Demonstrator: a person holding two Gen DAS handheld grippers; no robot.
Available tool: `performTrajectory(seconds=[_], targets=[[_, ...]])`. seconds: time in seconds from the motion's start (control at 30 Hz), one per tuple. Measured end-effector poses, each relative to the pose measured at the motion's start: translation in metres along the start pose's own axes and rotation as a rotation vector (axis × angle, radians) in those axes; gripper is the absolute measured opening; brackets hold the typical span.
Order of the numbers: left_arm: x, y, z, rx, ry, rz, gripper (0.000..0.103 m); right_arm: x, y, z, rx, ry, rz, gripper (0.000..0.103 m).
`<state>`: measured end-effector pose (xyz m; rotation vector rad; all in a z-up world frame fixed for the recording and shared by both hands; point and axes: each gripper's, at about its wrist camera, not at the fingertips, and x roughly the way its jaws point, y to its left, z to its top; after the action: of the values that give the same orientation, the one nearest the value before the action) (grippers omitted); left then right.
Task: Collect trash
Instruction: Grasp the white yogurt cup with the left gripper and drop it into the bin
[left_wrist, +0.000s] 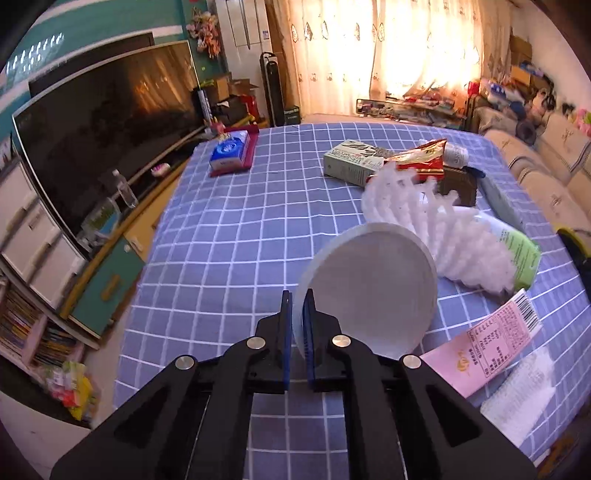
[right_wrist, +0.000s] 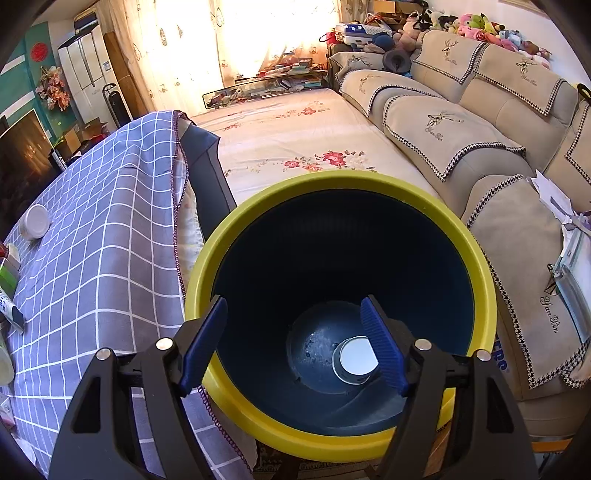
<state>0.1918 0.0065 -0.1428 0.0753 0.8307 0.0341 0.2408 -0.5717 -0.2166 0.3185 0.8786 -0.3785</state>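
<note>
Left gripper (left_wrist: 298, 306) pinches the rim of a round white plate (left_wrist: 373, 288), tilted, lower centre of frame over the checked cloth (left_wrist: 221, 229). Only the right view shows the bin (right_wrist: 207, 258); right gripper (right_wrist: 295, 332) spread above it, a cup (right_wrist: 356, 360) at the bottom.

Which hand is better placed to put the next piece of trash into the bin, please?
Left: its tongs already pinch the white paper plate's rim. The right tongs hang open and empty over the yellow-rimmed bin.
</note>
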Motion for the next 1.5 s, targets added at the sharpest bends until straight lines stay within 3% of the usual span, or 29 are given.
performTrajectory(seconds=[0.1,0.33,0.5,0.8,0.97,1.17,1.3,1.5], targets=[[-0.004,0.004,0.000,-0.011,-0.015,0.014,0.006,-0.002,0.000,0.001,-0.002,-0.003,0.001,0.071],[-0.035,0.024,0.010,-0.029,-0.103,0.156,0.006,-0.008,0.002,0.002,-0.003,-0.018,0.013,0.071],[-0.072,0.016,0.020,-0.026,-0.170,0.073,0.006,-0.022,-0.003,0.002,0.007,-0.045,0.025,0.071],[-0.136,-0.048,0.045,0.069,-0.328,-0.064,0.006,-0.070,-0.027,0.008,0.038,-0.153,0.054,0.071],[-0.137,-0.133,0.058,0.220,-0.315,-0.231,0.006,-0.099,-0.047,0.008,0.056,-0.223,0.036,0.071],[-0.090,-0.261,0.064,0.401,-0.133,-0.458,0.006,-0.133,-0.088,-0.003,0.103,-0.280,-0.025,0.071],[-0.060,-0.350,0.063,0.523,-0.034,-0.516,0.006,-0.145,-0.120,-0.013,0.154,-0.294,-0.051,0.071],[-0.005,-0.467,0.044,0.652,0.110,-0.526,0.006,-0.148,-0.155,-0.025,0.211,-0.278,-0.076,0.071]])
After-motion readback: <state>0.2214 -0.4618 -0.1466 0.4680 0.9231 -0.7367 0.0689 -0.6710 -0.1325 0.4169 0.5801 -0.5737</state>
